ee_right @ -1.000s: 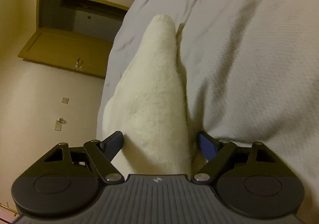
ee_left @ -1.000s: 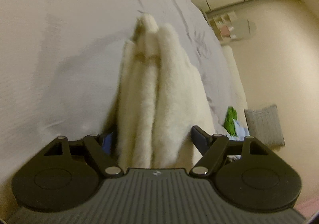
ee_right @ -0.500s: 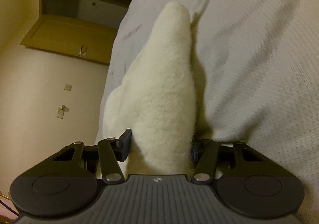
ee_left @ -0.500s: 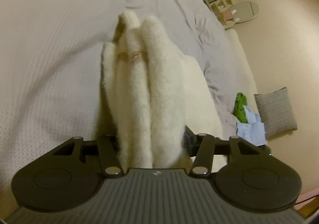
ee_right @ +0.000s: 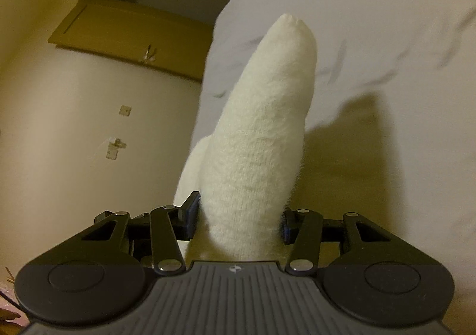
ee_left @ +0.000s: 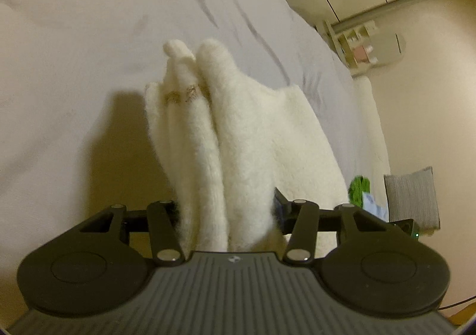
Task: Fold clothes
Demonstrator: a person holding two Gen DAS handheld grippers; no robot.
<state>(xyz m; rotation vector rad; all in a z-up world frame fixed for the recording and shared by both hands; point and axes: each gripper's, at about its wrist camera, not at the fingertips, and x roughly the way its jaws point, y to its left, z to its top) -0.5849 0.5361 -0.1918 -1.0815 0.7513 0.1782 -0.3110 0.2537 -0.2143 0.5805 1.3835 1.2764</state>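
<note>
A cream fuzzy garment (ee_left: pixel 232 138) with a thin brown band near its far end is bunched into thick folds and lifted above the pale bedsheet (ee_left: pixel 74 37). My left gripper (ee_left: pixel 227 210) is shut on one end of it. In the right wrist view the same garment (ee_right: pixel 261 138) rises as one rounded fold, and my right gripper (ee_right: pixel 239 220) is shut on its other end. Both grippers' fingertips are mostly buried in the fabric. The garment casts a shadow on the sheet (ee_right: pixel 386 37).
The bed edge runs along the right of the left view, with a grey cushion (ee_left: pixel 412 198), a green item (ee_left: pixel 358 187) and a low shelf (ee_left: pixel 357 46) on the floor beyond. The right view shows a beige wall (ee_right: pixel 74 141) and a wooden cabinet (ee_right: pixel 134 25).
Both grippers closed from open onto the garment over the last second and have lifted it off the sheet, so a shadow now shows below it.
</note>
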